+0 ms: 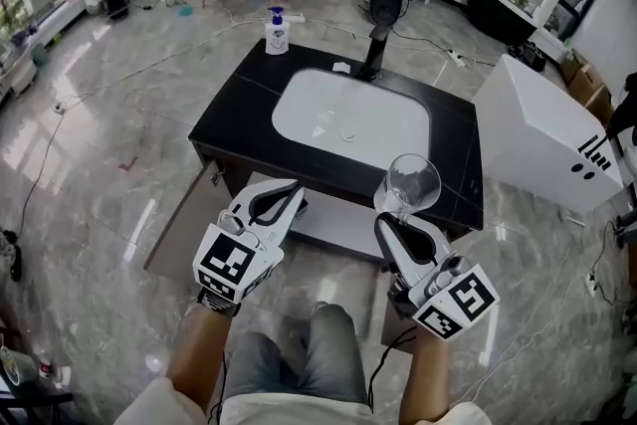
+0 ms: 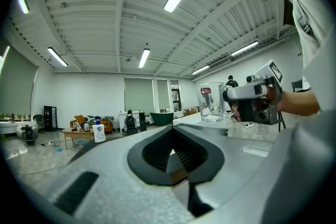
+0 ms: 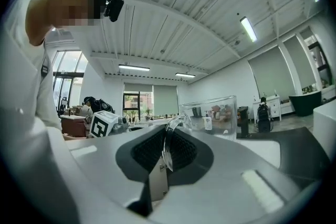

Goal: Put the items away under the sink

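While the right tongs (image 1: 391,214) pinch nearly closed on a thin curved part of the clear glass cup (image 1: 412,180), which stands upright just past their tips, the left tongs (image 1: 295,192) are closed together and empty. Both are side by side at the near edge of the black tabletop (image 1: 231,110), above the open cabinet's pale shelf (image 1: 333,222). A brown door (image 1: 185,214) is swung out left of the left tongs. Beyond the tongs: smooth white rectangular sink (image 1: 309,109), black faucet (image 1: 375,50), soap bottle (image 1: 277,31) far left. Glossy marble floor (image 1: 100,214) lies open all round.
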The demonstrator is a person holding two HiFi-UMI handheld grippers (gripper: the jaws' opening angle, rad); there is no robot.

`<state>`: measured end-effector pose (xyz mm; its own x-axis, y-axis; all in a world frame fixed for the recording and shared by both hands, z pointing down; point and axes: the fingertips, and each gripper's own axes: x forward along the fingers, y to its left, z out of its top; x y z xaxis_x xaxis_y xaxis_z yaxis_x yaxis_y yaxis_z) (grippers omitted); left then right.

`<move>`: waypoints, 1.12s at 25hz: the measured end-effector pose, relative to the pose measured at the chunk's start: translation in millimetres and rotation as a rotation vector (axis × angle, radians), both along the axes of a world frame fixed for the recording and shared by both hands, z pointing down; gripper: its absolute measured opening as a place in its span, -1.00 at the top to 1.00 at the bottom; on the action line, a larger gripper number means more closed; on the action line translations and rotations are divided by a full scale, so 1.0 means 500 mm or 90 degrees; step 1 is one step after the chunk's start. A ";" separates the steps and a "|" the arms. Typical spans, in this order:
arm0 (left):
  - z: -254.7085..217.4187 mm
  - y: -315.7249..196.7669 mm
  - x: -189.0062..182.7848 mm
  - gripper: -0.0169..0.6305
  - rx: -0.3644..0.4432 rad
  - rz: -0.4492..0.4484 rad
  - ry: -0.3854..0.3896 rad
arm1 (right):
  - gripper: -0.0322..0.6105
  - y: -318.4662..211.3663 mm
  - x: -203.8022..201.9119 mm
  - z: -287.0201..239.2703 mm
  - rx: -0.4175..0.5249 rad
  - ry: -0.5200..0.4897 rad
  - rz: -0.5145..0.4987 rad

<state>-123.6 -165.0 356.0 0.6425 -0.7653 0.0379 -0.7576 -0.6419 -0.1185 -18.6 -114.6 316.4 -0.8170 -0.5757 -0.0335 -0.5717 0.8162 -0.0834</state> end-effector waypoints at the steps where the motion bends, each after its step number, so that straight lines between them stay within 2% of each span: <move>1: 0.023 -0.011 0.005 0.95 0.001 0.008 0.000 | 0.84 -0.007 -0.002 0.016 0.005 -0.002 -0.007; 3: 0.072 -0.028 0.014 0.95 0.000 0.020 0.002 | 0.84 -0.017 -0.007 0.052 0.009 -0.011 -0.022; 8: 0.203 -0.037 0.022 0.95 -0.019 0.057 0.048 | 0.84 -0.028 -0.014 0.150 0.018 -0.019 -0.050; 12: 0.333 -0.049 0.024 0.95 -0.004 0.075 0.026 | 0.84 -0.047 -0.008 0.252 0.030 -0.043 -0.059; 18: 0.495 -0.058 0.034 0.95 0.018 0.081 -0.005 | 0.84 -0.047 -0.006 0.404 0.046 -0.038 -0.069; 28: 0.590 -0.065 0.078 0.95 0.027 0.113 -0.011 | 0.84 -0.041 0.018 0.553 0.038 0.026 -0.044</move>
<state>-84.6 -197.4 651.1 0.7675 -0.6408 0.0202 -0.6301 -0.7598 -0.1604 -9.5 -135.3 592.9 -0.8562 -0.5156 -0.0326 -0.5155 0.8568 -0.0107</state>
